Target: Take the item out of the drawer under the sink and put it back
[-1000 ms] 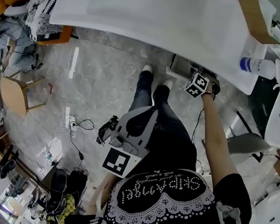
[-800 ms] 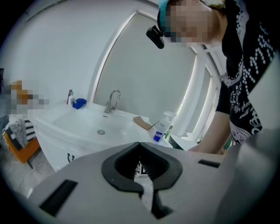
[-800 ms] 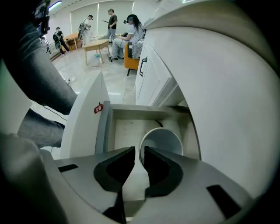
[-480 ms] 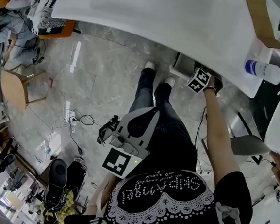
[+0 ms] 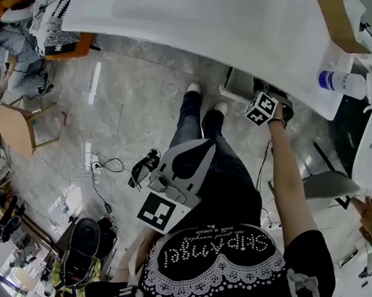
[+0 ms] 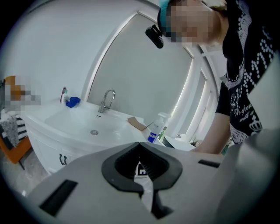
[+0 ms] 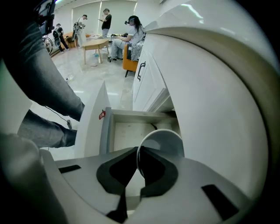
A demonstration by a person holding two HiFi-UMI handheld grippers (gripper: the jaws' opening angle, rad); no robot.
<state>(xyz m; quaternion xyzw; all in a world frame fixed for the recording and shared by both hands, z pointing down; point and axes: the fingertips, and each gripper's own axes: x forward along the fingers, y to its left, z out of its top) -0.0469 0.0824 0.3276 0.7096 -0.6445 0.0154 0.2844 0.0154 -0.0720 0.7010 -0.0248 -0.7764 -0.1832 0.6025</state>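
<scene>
Cup: white, thin-walled, sits over the open drawer under the sink, w/ its rim caught in the right gripper.

Left gripper is held at waist height, well apart from the cabinet. Its jaws are together w/ nothing in them, so it takes no part for now.

Right gripper points steeply down into the drawer. Its jaws have just been closing and now pinch the cup's wall at the rim, one pad inside the mouth, one outside. The cup looks tilted, mouth toward the gripper's left.

Handling, as a guess: prob. light, so a rim pinch should carry it. If it's paper or thin plastic the wall may flex or buckle under a hard squeeze; if glazed, it could slip or swing on a one-wall grip. Material can't be told. It likely pays to lift slowly and keep clear of the drawer front & the basin's underside.
</scene>
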